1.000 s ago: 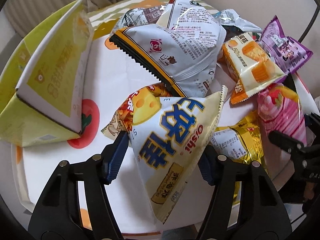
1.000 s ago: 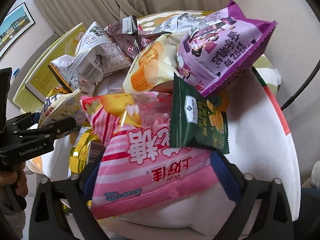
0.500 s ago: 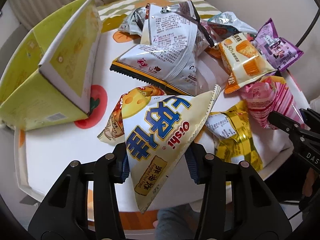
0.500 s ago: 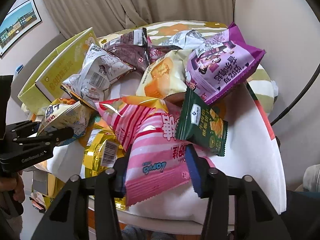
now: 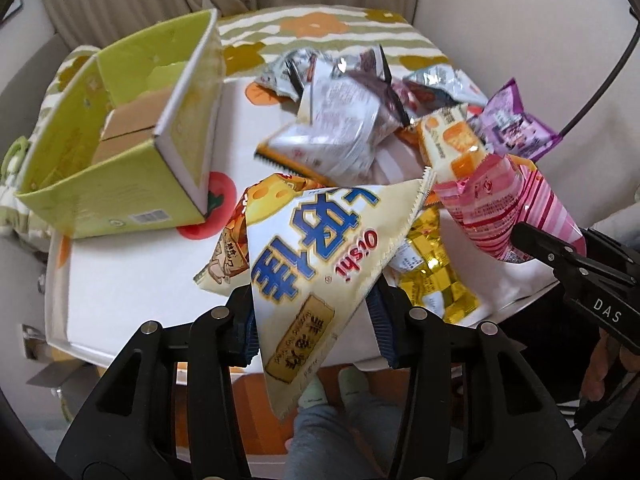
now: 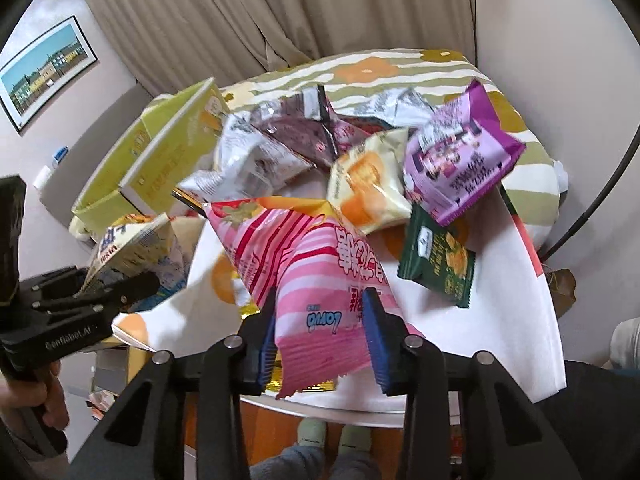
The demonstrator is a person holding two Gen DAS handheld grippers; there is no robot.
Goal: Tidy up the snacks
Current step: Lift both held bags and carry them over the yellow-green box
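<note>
Round table [image 5: 132, 280] under white cloth with fruit print, beige curtains [image 6: 280, 12] behind, framed picture [image 6: 44, 68] on left wall. Yellow-green cardboard box [image 5: 120, 184] open at table's left side, bare cardboard floor visible inside. Left gripper [image 5: 312, 320]: jaws pinched on lower corner of cream snack bag with blue lettering [image 5: 320, 248], bag lifted off the cloth and tilted, tip hanging below the fingers. Right gripper [image 6: 320, 332]: jaws clamped on bottom edge of pink striped bag [image 6: 316, 264], bag raised above table edge. Gold foil packet [image 5: 436, 276] lying on cloth between the two held bags. Remaining pile at centre and right of table: silver-white bags [image 5: 340, 136], orange-and-cream bag [image 6: 368, 184], purple bag [image 6: 460, 160] leaning on top of it, dark green packet [image 6: 440, 264] flat just beside pink bag. Heavy motion blur over far pile; printing illegible there.
</note>
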